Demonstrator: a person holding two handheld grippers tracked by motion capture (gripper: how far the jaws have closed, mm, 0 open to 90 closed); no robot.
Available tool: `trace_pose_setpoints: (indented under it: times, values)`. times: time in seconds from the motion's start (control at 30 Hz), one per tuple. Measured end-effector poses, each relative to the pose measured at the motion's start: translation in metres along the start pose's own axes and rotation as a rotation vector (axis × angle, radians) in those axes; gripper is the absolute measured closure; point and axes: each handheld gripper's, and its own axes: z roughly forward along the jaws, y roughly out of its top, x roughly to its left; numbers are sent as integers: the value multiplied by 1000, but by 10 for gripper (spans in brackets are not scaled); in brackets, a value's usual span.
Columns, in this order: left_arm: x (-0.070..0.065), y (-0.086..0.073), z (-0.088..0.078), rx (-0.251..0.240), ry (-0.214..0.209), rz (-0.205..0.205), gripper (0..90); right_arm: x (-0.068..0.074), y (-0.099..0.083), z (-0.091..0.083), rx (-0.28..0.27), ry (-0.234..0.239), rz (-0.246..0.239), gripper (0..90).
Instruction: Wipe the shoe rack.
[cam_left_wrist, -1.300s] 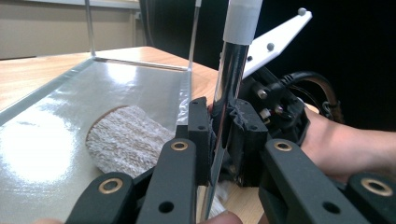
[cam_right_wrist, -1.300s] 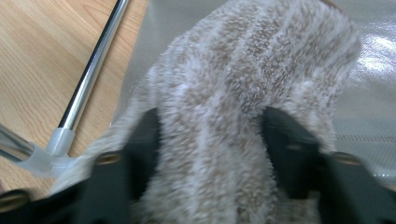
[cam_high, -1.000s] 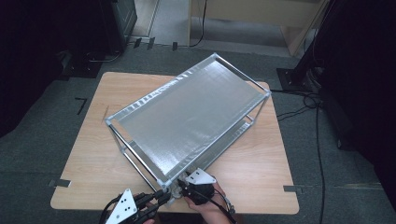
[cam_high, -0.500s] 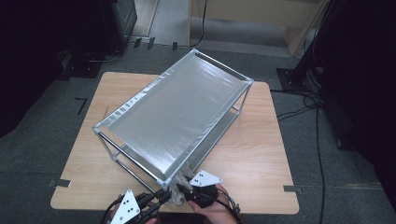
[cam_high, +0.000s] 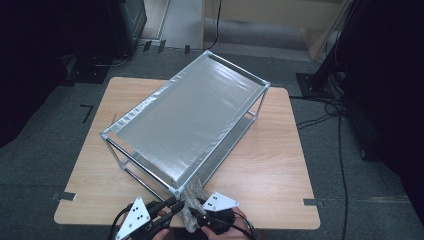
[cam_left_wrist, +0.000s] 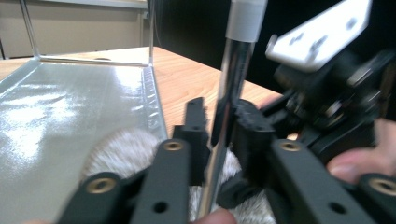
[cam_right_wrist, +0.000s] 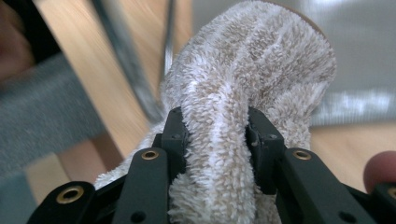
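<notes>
A two-tier metal rack stands slantwise on the wooden table, its silvery top shelf running from the near-left edge toward the far right. At the rack's nearest corner, close to the table's near edge, both hands work with a fluffy beige towel. The right gripper is clamped on that towel: in the right gripper view the cloth bulges up between the two black jaws, which squeeze it from both sides, with the rack's lower shelf and a blurred metal leg behind it. The left gripper sits just beside it to the left, at the rack's near corner leg. In the left gripper view that shiny upright tube rises between the jaws, which have just been opening and now stand slightly apart around it; whether either pad touches the tube is hard to tell. Below the jaws the towel lies against the edge of the lower shelf. The right gripper shows close at the right of that view, with a fingertip at its lower edge.
</notes>
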Motion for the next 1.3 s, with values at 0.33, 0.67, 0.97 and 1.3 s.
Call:
trace_pose_setpoints:
  times: [0.33,0.67,0.97,1.3]
  values:
    - [59,-3,-50,-81,42,-33,545,-7,-5,3,-5,-18,1,655]
    - [131,-21,-68,-5,534,-176,554,2,5,-18,-67,2,4,654]
    - [160,-24,-56,25,614,-180,642,6,15,-46,-157,28,23,652]
    - [174,-25,-40,78,631,-262,711,10,-12,-19,-37,5,2,651]
